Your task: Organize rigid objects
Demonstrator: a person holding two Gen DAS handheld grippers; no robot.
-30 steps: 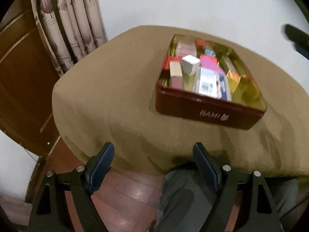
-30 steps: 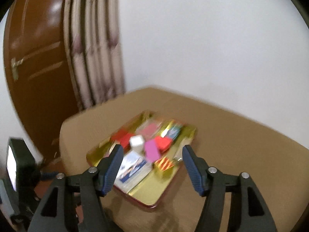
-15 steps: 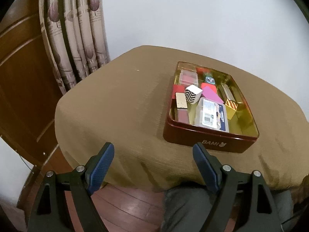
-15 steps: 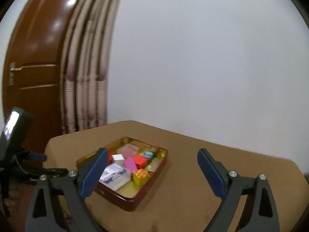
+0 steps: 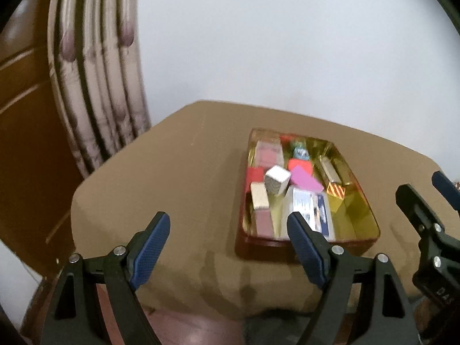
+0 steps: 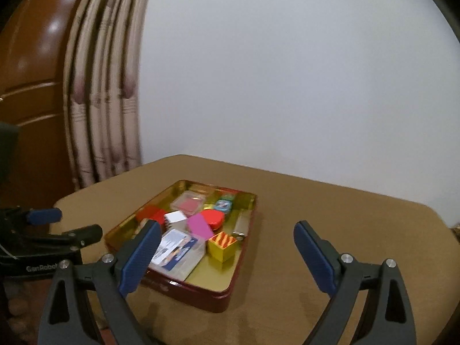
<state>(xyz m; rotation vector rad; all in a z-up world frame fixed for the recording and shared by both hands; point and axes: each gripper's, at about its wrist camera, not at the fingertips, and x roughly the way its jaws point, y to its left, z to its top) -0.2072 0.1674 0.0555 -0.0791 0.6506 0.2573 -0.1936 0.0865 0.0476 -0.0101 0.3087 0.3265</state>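
Small rigid pieces [image 6: 198, 225] lie jumbled inside the red tin [image 6: 201, 296] on the tan-covered table [image 6: 330, 215], both left gripper [image 5: 227, 247] and right gripper [image 6: 227, 254] wide, empty, hovering short of it: fits sorting about to start or just finished.

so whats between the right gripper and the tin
Nothing: in the right wrist view only bare tan tablecloth separates the open right gripper from the tin.

left claw [image 5: 227, 237] | black arms | blue pads [image 5: 149, 247] | silver screws
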